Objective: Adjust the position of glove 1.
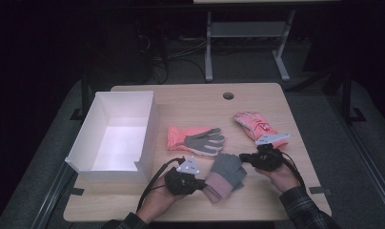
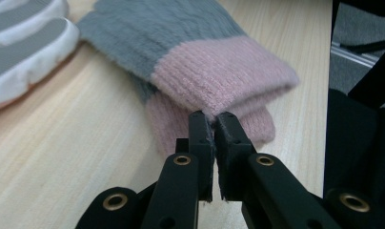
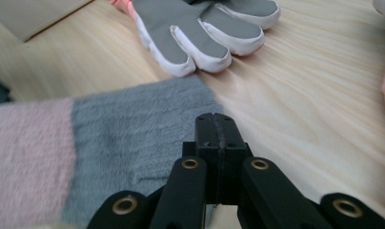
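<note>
Knit glove [image 1: 225, 175], grey with a pink cuff, lies near the table's [image 1: 190, 100] front edge, between both grippers. The left gripper [image 2: 213, 119] pinches the pink cuff edge; the right gripper [image 3: 214, 119] has its jaws pressed together at the grey end. Beyond lie a pink-and-grey work glove [image 1: 196, 139], another pink glove [image 1: 253, 124] and a white box [image 1: 115, 136].

Soft cloth on pale matt wood.
The grey and pink glove [image 2: 200, 57] is fuzzy knit with a ribbed cuff; the work glove [image 3: 200, 28] has a smooth grey coated palm; the surface [image 2: 62, 157] shows fine wood grain; the left tool [image 2: 213, 125] is matt black plastic.
</note>
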Motion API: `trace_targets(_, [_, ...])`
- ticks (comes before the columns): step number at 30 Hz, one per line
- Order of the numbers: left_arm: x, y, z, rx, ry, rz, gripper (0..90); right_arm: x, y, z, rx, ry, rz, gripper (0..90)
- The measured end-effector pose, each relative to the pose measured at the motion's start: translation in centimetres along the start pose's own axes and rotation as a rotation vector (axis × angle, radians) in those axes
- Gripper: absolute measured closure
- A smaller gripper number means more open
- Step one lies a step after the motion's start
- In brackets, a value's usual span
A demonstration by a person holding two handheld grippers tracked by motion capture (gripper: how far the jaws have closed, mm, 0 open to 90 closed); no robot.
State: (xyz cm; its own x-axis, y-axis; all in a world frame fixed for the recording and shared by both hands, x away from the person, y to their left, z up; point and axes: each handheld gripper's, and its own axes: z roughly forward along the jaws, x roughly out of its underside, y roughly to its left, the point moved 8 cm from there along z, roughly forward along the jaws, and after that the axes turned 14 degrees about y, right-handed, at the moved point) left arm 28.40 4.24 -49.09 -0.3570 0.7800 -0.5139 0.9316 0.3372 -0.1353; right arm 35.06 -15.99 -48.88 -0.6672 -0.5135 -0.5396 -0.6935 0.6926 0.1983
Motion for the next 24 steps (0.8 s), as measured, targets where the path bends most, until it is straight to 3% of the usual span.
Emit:
trace_targets(11, [0.5,0.7,-0.5,0.009,-0.011,-0.036,86.0,2.2,1.5,-1.8,-0.008,-0.007,0.005,90.0])
trace_targets(14, [1.0,0.8,-0.2,0.014,0.011,-0.053,86.0,2.2,1.4,-0.9,-0.006,0.012,-0.001,90.0])
trace_targets(19, [1.6,1.0,0.2,0.033,0.036,-0.064,81.7,2.9,1.2,1.2,0.024,0.104,-0.016,88.0])
trace_targets(24, [1.9,1.0,-0.2,0.049,0.031,-0.081,60.0,2.8,1.1,0.9,0.04,0.088,0.01,53.7])
